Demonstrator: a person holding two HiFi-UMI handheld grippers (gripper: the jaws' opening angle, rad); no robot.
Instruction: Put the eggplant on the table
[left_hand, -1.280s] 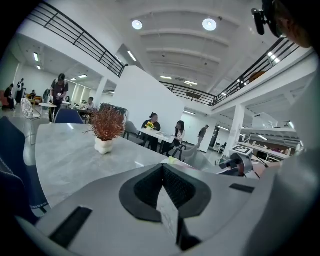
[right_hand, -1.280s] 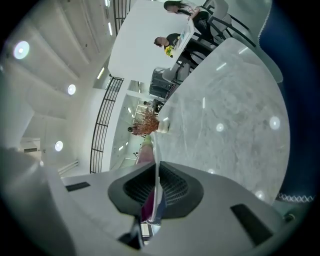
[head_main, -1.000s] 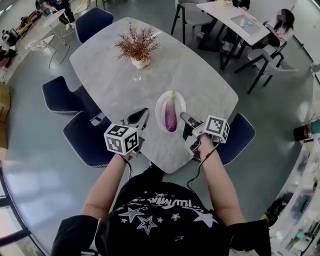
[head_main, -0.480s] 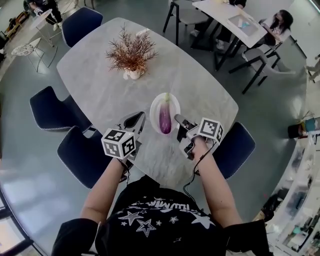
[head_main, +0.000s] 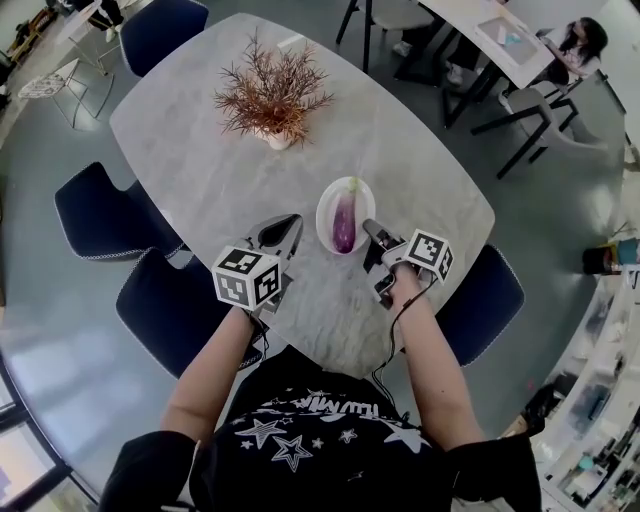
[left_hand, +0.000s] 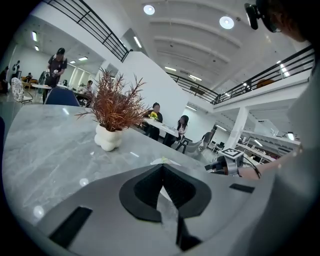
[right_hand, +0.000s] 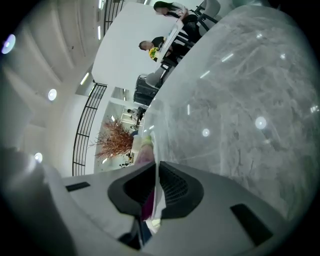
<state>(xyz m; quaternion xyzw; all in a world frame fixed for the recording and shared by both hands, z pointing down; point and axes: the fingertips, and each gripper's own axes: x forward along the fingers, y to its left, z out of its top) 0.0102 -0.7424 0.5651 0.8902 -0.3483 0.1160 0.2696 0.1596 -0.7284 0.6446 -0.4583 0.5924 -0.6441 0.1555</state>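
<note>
Eggplant (head_main: 344, 222) lies lengthwise in a white plate (head_main: 321, 218), its pale green stem end pointing away from the person. The plate sits on the grey marble worktop (head_main: 200, 150), near the edge closest to the person. Further along the worktop stands a dried reddish plant (head_main: 272, 95) in a small white vase (head_main: 279, 138), well apart from the plate.

The right tongs (head_main: 368, 228) reach in from the plate's right side, rolled onto their side, with the tips at the plate's rim. In the right gripper view the tips are pressed together with only a thin pale line between them. The eggplant's purple and the plate's white show through the slot behind the tips. Whether the tips nip the rim cannot be told.

The left tongs (head_main: 288, 226) hover over bare worktop just left of the plate, apart from it. Their tips are pressed together with nothing between them.

Dark blue chairs (head_main: 165, 310) stand around the worktop, one at each of the person's sides.
</note>
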